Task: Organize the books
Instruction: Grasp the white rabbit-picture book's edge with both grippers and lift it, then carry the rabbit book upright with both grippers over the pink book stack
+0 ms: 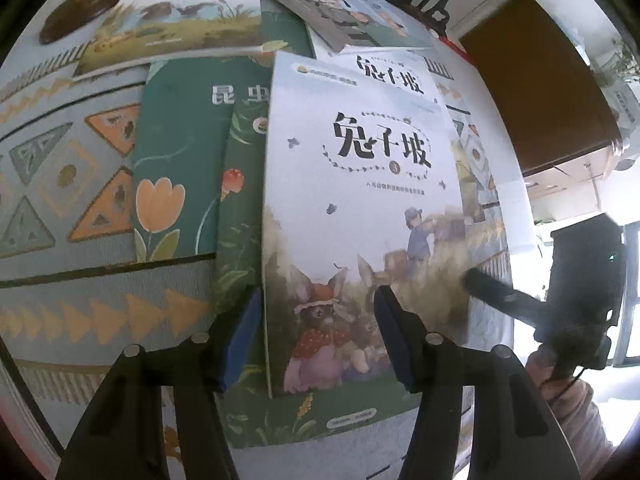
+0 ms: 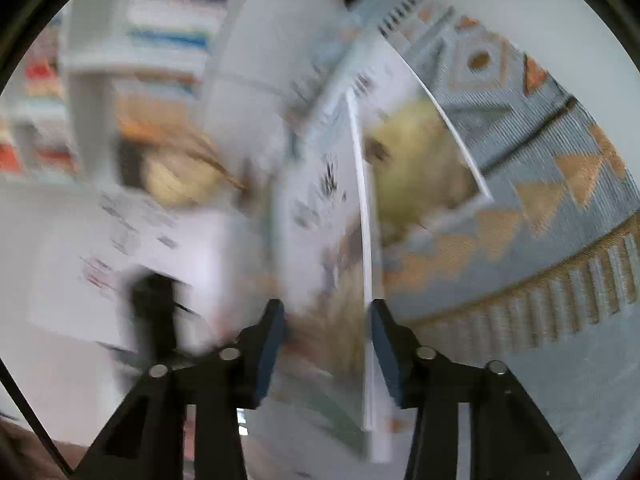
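A: Left wrist view, left to right. What lies on the desk?

B: A patterned cloth [image 1: 60, 184] covers the desk. At far upper left stands a dark round base [image 1: 76, 4] with a brass stem. Beside it lies a rabbit picture book [image 1: 180, 16], turned sideways. Below that, a green tulip book [image 1: 176, 160] lies flat, partly under a second green book [image 1: 240, 240].

A: And the centre?

B: A white rabbit book [image 1: 360, 216], numbered 3, lies on top of the green ones. The left gripper [image 1: 320, 340] hovers over its lower part, fingers [image 1: 244, 340] spread wide, one at each side of the cover art. Whether they touch the cover cannot be told.

A: To the right?

B: Another white book [image 1: 394, 76] shows from under the top edge, and a further cover [image 1: 352, 12] lies above it. At the right edge the other tool's dark finger [image 1: 492, 288] reaches the white rabbit book's right margin; behind it stands brown furniture [image 1: 540, 92].

A: Right wrist view?

B: Strongly blurred. Shelves [image 2: 132, 60] show at left. The right gripper [image 2: 328, 344] has its fingers apart, a white book edge [image 2: 366, 240] running up just inside the right finger, tilted off the cloth [image 2: 540, 200]. No clamping is visible.
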`<state>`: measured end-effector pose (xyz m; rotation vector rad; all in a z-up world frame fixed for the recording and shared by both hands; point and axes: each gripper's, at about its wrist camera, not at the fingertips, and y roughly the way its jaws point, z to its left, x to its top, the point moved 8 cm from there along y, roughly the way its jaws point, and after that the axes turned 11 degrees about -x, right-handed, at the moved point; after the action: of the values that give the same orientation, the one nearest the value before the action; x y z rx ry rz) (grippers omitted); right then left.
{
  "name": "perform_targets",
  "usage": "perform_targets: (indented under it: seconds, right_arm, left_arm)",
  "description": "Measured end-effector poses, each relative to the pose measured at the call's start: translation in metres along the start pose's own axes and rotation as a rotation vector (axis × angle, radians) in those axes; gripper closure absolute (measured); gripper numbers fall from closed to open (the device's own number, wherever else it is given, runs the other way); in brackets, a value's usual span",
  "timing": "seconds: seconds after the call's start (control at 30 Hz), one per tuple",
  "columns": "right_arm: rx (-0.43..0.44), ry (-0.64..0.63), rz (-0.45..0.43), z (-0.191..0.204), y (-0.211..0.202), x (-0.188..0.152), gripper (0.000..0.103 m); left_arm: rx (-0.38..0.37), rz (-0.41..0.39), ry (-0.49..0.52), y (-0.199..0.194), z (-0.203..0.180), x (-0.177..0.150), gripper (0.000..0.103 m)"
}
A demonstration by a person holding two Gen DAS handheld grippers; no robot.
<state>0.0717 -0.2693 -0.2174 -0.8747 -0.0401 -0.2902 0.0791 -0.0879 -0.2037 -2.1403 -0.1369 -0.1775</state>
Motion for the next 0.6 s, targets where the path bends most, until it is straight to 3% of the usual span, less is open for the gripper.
perform_targets:
  seconds: [0.07,0.13,0.17,0.23,0.27,0.33,0.43,0.5,0.6]
  right_arm:
    - [-0.096,-0.036,0.010,-0.006,0.009,-0.003,0.087]
    - [-0.158,-0.054,-0.007,-0.009,0.010,0.000,0.089]
    - [-0.174,-0.056,-0.014,-0.010,0.009,0.002,0.089]
    - [-0.211,-0.083,-0.018,-0.010,0.007,0.006,0.090]
    - [-0.208,-0.083,-0.011,-0.011,0.008,0.006,0.090]
    - [-0.187,-0.059,-0.001,-0.013,0.010,0.008,0.090]
    - [-0.153,-0.058,-0.009,-0.011,0.007,0.007,0.089]
    - [-0.045,-0.024,-0.010,-0.007,-0.004,0.002,0.085]
    - [0.054,-0.041,-0.018,0.005,-0.008,0.001,0.082]
  left_arm:
    - [-0.064,-0.037,-0.023,-0.009,-0.003,0.001,0.049]
    - [-0.194,-0.081,-0.102,-0.018,-0.003,0.005,0.050]
    - [-0.264,-0.092,-0.160,-0.018,-0.001,0.008,0.057]
    - [-0.302,-0.092,-0.216,-0.011,0.002,0.010,0.067]
    - [-0.274,-0.084,-0.207,-0.007,0.002,0.011,0.070]
    - [-0.141,-0.080,-0.126,-0.003,-0.002,0.011,0.078]
    - [-0.012,-0.074,-0.052,-0.002,-0.004,0.012,0.079]
    - [0.015,-0.052,-0.039,-0.001,0.002,0.012,0.079]
    - [-0.030,-0.021,-0.059,0.002,0.007,0.007,0.079]
